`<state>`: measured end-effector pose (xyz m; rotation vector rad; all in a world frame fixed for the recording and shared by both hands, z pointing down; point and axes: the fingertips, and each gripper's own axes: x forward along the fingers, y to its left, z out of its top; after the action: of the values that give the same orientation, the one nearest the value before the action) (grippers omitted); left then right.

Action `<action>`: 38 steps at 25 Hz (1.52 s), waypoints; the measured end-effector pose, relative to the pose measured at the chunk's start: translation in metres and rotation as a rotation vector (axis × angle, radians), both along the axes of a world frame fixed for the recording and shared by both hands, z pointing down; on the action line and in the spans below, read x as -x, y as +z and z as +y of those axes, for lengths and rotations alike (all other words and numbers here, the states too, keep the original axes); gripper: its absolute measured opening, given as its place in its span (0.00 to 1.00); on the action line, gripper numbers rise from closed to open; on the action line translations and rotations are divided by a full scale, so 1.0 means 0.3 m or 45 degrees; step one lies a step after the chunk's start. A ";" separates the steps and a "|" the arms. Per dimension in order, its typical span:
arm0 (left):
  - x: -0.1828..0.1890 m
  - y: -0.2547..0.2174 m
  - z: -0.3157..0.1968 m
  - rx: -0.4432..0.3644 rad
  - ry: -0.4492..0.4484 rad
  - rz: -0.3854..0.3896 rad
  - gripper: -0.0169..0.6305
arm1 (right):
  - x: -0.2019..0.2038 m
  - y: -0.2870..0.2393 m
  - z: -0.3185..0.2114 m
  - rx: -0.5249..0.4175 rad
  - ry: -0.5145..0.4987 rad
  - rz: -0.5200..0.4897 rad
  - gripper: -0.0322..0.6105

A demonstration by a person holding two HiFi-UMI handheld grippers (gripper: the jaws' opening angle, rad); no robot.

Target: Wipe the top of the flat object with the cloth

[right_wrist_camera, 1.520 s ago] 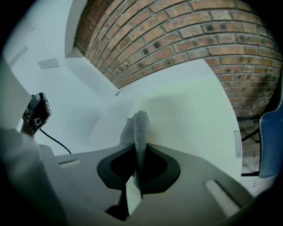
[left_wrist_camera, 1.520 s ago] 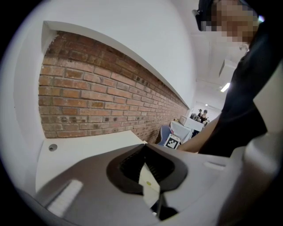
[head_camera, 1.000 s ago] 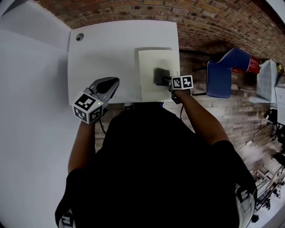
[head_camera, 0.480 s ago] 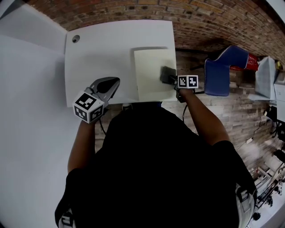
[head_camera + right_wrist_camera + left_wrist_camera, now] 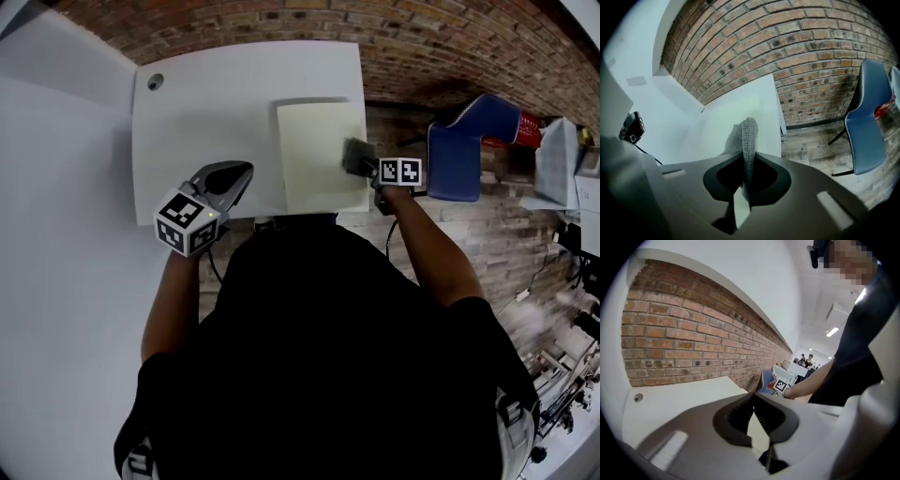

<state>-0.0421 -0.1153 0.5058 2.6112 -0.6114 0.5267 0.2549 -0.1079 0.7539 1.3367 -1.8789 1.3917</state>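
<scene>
White bench below: my right gripper, jaws clamping the grey knitted cloth, has slid to the pale flat board's right edge, ending a pass; left gripper idle, jaws together.

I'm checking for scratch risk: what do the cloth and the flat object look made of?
The cloth: grey knitted or woven textile, matte; ribbed weave shows along its folded edge. The flat object: pale yellow-green, smooth, matte sheet, perhaps plastic or card; cannot tell which.

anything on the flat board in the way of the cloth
Nothing visible. The right gripper holds the gray cloth at the right edge of the pale board, whose top is otherwise bare. The left gripper is shut, off to its left.
</scene>
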 end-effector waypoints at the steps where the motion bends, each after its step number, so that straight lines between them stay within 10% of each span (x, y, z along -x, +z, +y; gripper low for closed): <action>1: -0.003 0.001 0.000 0.001 0.001 0.001 0.03 | -0.005 0.001 0.000 0.001 0.002 0.000 0.06; 14: -0.023 0.011 0.001 0.010 -0.010 0.009 0.03 | 0.015 -0.062 -0.014 -0.047 0.005 -0.056 0.06; 38: 0.096 0.041 0.071 0.055 0.026 -0.020 0.03 | 0.655 -0.174 0.222 -0.043 -0.383 -0.341 0.06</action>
<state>-0.0709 -0.0939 0.5181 2.5777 -0.5722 0.5608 0.0582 -0.0413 0.7016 0.8666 -2.1776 1.4394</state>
